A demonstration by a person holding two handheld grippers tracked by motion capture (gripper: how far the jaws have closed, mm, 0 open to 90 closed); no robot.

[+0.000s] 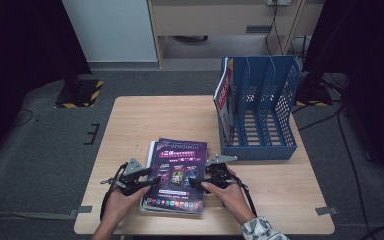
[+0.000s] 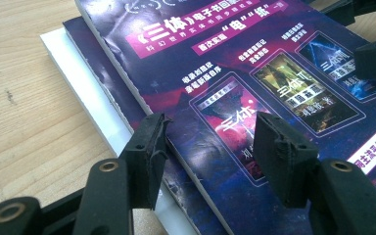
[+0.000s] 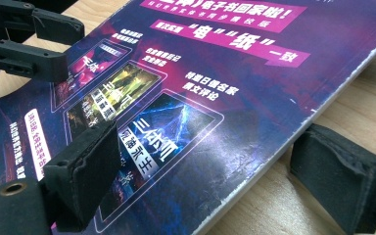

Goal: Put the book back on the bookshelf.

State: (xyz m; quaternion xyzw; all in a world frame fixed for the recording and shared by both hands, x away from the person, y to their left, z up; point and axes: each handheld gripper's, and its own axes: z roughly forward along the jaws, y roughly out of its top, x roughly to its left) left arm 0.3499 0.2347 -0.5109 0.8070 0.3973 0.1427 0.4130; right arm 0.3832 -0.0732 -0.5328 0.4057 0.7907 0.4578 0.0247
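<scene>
The left claw (image 1: 152, 181) is spread wide, one jaw over the top magazine (image 1: 177, 172) and one just off its left edge. The right claw (image 1: 196, 182) is likewise released, straddling that magazine's right edge, one jaw above the cover, the other low beside the worktop (image 1: 130, 120). The magazine tops a small stack at the worktop's near middle. Behind right stands a blue file rack (image 1: 260, 107) holding a red magazine (image 1: 225, 95).

We see the high view dim and soft, its corners sinking into near black, with the tabletop (image 1: 130, 125) lit evenly from above. Both gripper views are brighter; pale glare streaks the glossy magazine cover (image 3: 235, 161), and the nearest black jaws blur slightly.
</scene>
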